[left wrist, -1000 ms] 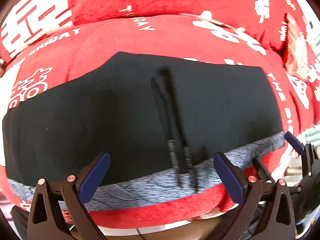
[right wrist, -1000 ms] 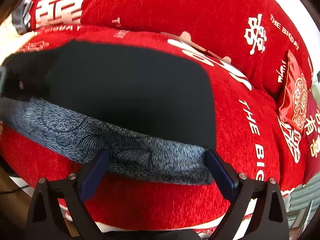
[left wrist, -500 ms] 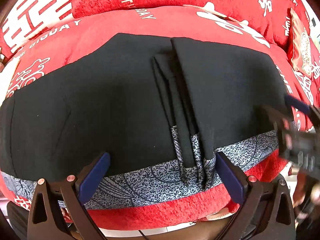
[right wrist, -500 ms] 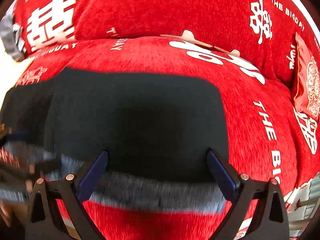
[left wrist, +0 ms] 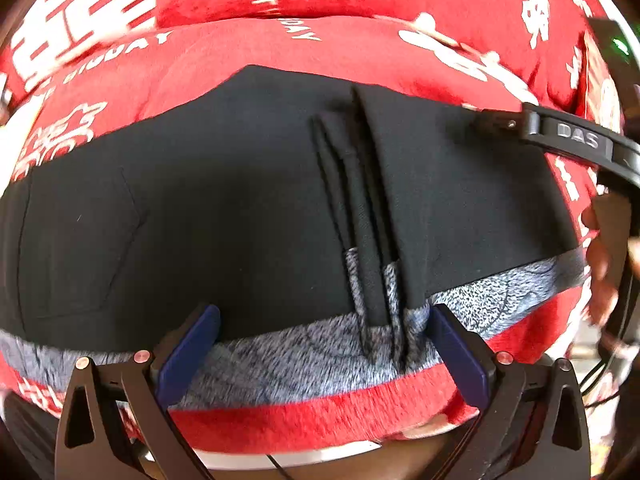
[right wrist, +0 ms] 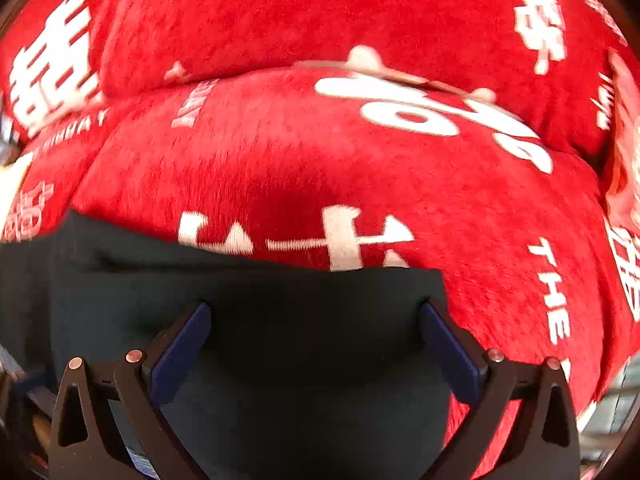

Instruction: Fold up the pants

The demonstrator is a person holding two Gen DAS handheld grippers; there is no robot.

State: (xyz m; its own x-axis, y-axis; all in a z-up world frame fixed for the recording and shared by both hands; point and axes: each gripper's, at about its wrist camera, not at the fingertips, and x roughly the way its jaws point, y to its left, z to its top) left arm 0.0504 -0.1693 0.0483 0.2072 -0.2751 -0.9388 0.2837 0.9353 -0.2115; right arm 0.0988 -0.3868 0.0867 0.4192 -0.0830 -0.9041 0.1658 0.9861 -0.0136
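Red plush sofa cover (right wrist: pixel 280 168) with white lettering and large white characters, seat cushion (left wrist: pixel 360 420) below, back cushion (right wrist: pixel 280 12) behind; red printed pillow (right wrist: pixel 624 152) at right.

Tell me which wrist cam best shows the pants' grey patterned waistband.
Left wrist view: the grey waistband runs along the black pants' near edge. Right wrist view shows only black cloth; waistband not visible.

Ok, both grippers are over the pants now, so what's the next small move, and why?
Probably lower the right gripper onto the pants' far right corner and close on it. Its jaws, which have just been opening, stand wide and empty above the black cloth, near that corner. The left gripper also hangs open, over the grey waistband, so nothing is held yet.
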